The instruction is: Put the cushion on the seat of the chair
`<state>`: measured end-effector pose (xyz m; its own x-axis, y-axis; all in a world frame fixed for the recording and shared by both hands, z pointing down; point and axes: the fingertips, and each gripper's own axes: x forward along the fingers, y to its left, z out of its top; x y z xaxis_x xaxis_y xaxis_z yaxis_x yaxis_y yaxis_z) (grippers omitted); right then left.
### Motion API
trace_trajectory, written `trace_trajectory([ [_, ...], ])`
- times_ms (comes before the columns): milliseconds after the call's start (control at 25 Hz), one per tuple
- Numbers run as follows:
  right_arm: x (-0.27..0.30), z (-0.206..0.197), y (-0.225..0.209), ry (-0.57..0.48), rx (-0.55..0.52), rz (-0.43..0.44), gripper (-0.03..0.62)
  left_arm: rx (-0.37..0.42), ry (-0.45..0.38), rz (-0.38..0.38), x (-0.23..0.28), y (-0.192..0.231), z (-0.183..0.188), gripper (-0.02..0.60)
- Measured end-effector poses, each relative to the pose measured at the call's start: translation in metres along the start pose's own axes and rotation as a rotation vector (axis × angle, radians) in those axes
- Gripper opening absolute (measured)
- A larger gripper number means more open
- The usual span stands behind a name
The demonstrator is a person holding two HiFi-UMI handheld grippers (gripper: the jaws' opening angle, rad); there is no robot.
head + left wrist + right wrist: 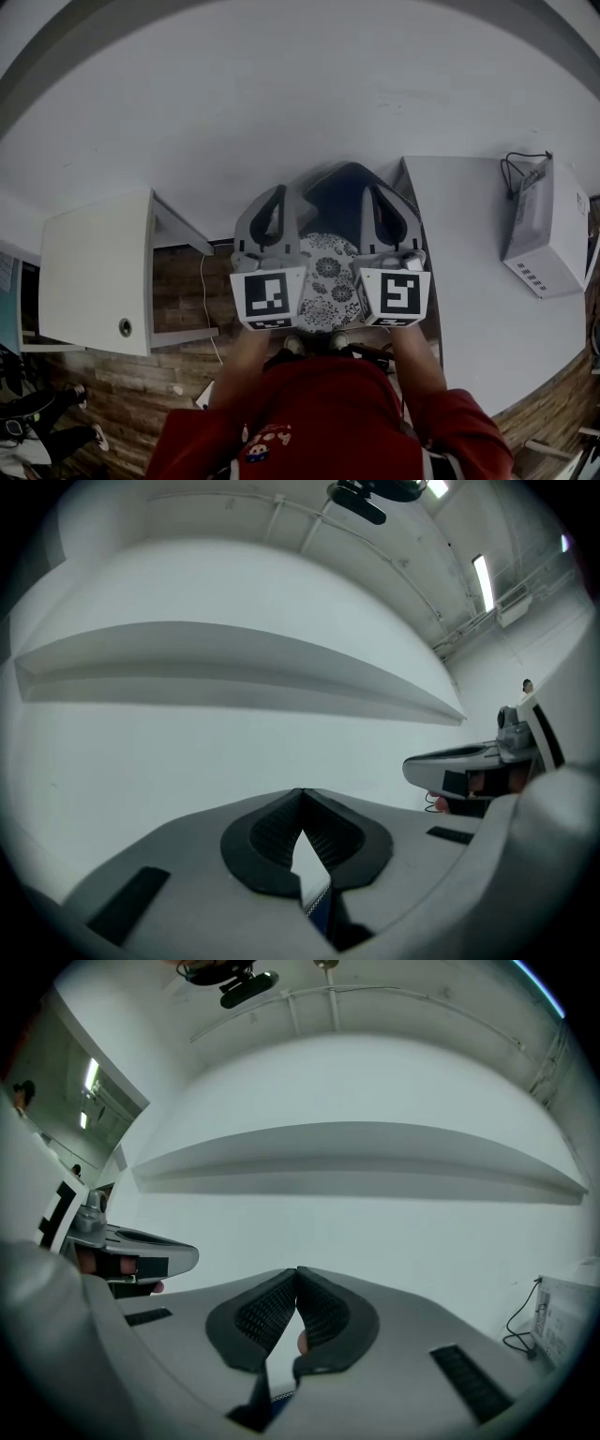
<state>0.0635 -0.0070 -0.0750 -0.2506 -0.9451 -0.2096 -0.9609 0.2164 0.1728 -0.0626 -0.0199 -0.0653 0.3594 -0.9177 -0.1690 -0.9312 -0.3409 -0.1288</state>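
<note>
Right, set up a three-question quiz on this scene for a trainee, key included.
1. True or false: the jaws of the left gripper stand wide apart.
2. What stands on the desk at the right of the head view? A: a white box with a cable. B: a red mug. C: a stack of books.
3. Fill in: in the head view the patterned cushion shows between the two ____.

Key: 1 false, the jaws are shut with nothing between them; 2 A; 3 grippers.
</note>
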Motion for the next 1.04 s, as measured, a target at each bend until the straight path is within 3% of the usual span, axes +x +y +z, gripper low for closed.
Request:
trace_trajectory([
  [640, 0.001, -0.016, -0.009, 0.010, 0.050, -0.002, 0.028, -0.007, 0.010, 0.034, -0.001, 0.005, -0.010, 0.028],
  [1040, 0.000, -0.016, -0.008, 0.018, 0.029, 0.000, 0.028, -0.020, -0.001, 0.031, -0.003, 0.003, -0.009, 0.028],
])
